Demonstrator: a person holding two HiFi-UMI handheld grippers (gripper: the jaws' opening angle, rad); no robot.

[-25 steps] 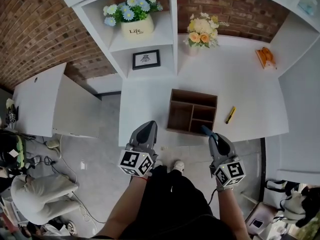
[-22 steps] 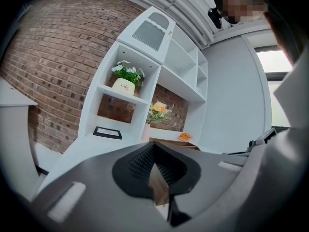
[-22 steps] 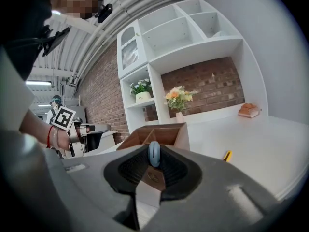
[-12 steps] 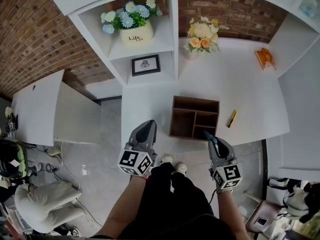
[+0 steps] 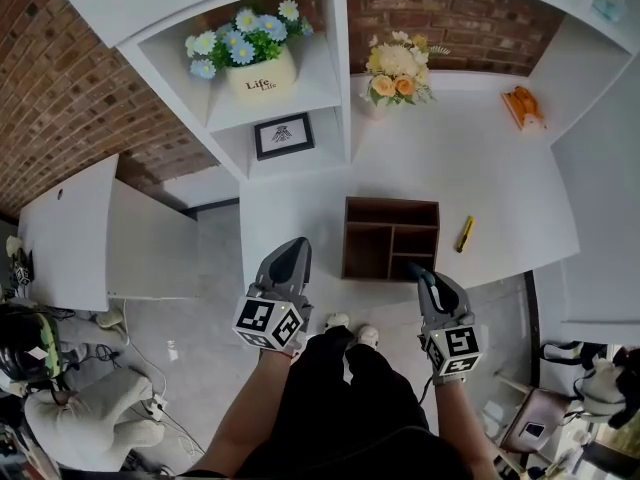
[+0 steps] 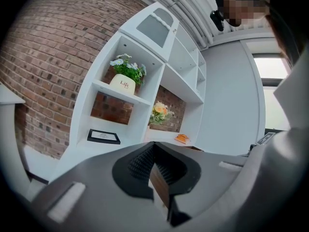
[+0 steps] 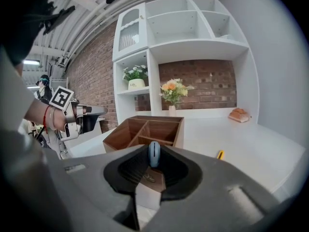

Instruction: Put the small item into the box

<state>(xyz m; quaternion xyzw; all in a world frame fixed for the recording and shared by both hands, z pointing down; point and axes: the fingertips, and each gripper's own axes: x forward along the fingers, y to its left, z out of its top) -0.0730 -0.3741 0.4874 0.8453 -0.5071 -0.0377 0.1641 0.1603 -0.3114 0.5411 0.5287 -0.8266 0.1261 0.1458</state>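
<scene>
Brick wall (image 5: 60,88) spans the upper frame. White shelving unit (image 5: 338,78) stands at upper centre; white desk (image 5: 500,178) at centre; grey floor (image 5: 200,308) at lower left.

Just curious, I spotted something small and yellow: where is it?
In the head view, the yellow item lies on the white table, right of the wooden box.

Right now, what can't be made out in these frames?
- Small blue item: right gripper view, the right gripper clamps it, only its edge shows; identity unclear.
- Yellow item: head view, too small to identify; right gripper view, gripper body cuts it off.
- Framed picture: head view, print too small to read.
</scene>
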